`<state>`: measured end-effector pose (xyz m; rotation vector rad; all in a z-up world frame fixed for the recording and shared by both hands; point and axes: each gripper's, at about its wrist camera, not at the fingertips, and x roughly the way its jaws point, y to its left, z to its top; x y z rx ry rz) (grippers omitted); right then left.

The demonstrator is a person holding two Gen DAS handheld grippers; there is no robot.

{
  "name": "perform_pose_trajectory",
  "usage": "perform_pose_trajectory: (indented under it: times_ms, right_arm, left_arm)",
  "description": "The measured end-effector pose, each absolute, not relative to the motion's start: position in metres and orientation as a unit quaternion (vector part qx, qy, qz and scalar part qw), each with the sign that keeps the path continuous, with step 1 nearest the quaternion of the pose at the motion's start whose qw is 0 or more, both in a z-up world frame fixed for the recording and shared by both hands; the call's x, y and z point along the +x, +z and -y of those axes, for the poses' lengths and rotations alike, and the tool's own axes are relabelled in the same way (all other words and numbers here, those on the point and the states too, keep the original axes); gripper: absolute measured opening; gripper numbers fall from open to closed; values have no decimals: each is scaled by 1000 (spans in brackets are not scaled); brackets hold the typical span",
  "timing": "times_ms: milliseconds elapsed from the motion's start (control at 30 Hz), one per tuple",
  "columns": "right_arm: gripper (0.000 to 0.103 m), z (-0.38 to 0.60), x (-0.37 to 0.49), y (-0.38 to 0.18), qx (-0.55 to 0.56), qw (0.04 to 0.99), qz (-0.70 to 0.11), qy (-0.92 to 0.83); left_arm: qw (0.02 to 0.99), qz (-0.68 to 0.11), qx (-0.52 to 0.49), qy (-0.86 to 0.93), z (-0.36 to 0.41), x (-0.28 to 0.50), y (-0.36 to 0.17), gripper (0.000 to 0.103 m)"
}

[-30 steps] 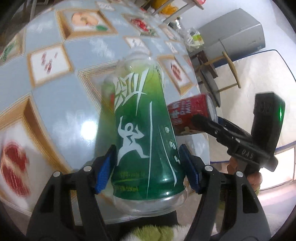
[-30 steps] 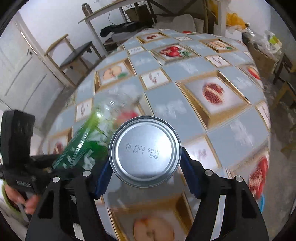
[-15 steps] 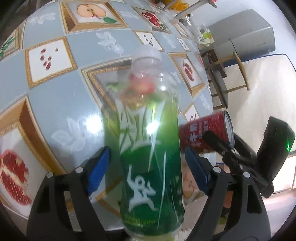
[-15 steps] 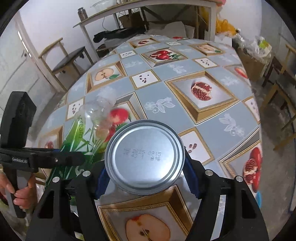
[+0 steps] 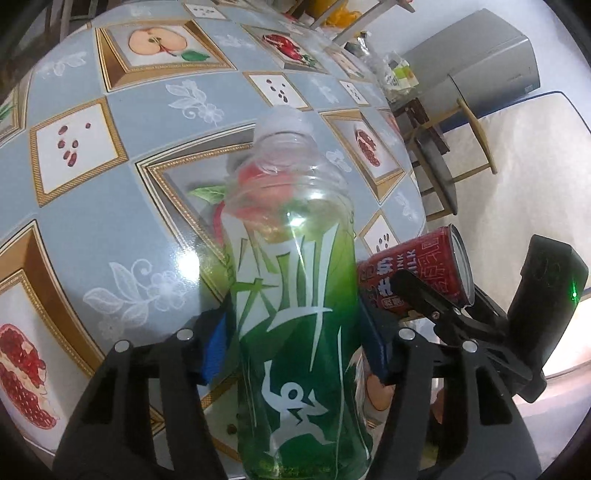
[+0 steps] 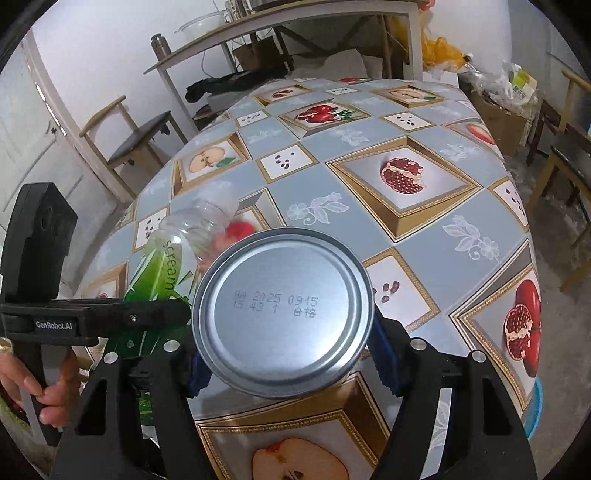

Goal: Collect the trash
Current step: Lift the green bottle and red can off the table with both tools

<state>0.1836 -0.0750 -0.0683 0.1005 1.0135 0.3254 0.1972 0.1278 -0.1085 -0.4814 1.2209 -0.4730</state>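
Note:
A clear plastic bottle with a green label (image 5: 295,314) stands between the blue pads (image 5: 214,347) of my left gripper (image 5: 295,343). Its jaws are closing, and both pads touch the bottle's mid-body. The capless neck points away over the table (image 5: 110,221). In the right wrist view the same bottle (image 6: 173,258) tilts at the left. My right gripper (image 6: 284,354) is shut on a red can, whose silver bottom (image 6: 282,312) faces the camera. The left wrist view shows that red can (image 5: 417,273) from the side, just right of the bottle.
The table has a blue fruit-patterned cloth (image 6: 406,240). Wooden chairs (image 6: 140,144) (image 5: 443,162) stand around it. A grey cabinet (image 5: 487,66), a cluttered box (image 6: 506,99) and a shelf table (image 6: 280,22) lie beyond. A hand (image 6: 22,384) holds the left gripper's handle.
The left jaws opened, the bottle slid lower between them, and the pads came back onto it higher up its body. The right gripper kept the can throughout.

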Motion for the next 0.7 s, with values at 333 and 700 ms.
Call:
perform_pose_trajectory:
  times_ms: [333,700]
  right_arm:
    - [68,87,176,-65,63,862,-481,144]
    - [68,97,168,-58,77,863,-478,144]
  left_arm:
    - [802,-530,-184,-205,-124,178,-91,57]
    - [838,-495,-124,-195,-110,157,-67,57]
